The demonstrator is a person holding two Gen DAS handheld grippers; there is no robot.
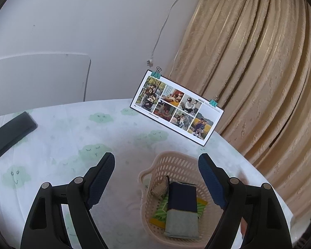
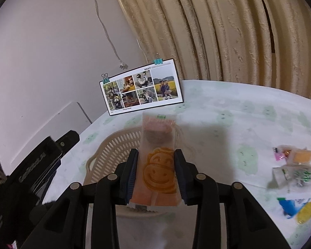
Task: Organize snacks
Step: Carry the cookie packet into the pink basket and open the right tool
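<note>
Cloud-print tablecloth (image 2: 228, 112), right gripper (image 2: 156, 172) clamping orange snack packet (image 2: 158, 166) (above basket (image 2: 114, 147)), left gripper (image 1: 156, 176) wide.

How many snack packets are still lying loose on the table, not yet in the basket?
3 that I can make out, clustered at the table's right side: an orange packet, a green-and-white packet just below it, and a blue-and-yellow packet nearest. They are blurred, so more may be hidden.
</note>
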